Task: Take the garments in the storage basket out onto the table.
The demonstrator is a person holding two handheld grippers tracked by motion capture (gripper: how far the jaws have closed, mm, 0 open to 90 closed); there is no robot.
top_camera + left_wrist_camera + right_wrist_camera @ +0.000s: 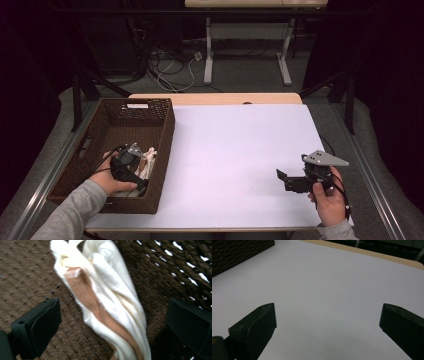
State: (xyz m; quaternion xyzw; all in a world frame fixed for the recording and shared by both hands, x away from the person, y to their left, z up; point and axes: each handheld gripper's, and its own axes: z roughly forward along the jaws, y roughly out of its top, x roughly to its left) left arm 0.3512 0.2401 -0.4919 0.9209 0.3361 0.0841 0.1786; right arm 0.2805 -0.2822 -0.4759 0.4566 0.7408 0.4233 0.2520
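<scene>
A cream cloth with a tan band [107,297] lies crumpled on the floor of a brown wicker basket [167,131] at the table's left. In the high view the cloth [149,161] shows beside my left gripper [129,162], which reaches down into the basket's near end. In the left gripper view that gripper [112,310] is open, jaws wide apart on either side of the cloth and not touching it. My right gripper [283,179] is held just above the white sheet [240,150] at the near right. It is open [328,312] with nothing between its jaws.
The white sheet covers most of a wooden table whose far edge [215,98] shows bare. The basket's corner [237,252] appears at the far left of the right gripper view. Beyond the table stand another table's white legs [208,55] and floor cables [172,67].
</scene>
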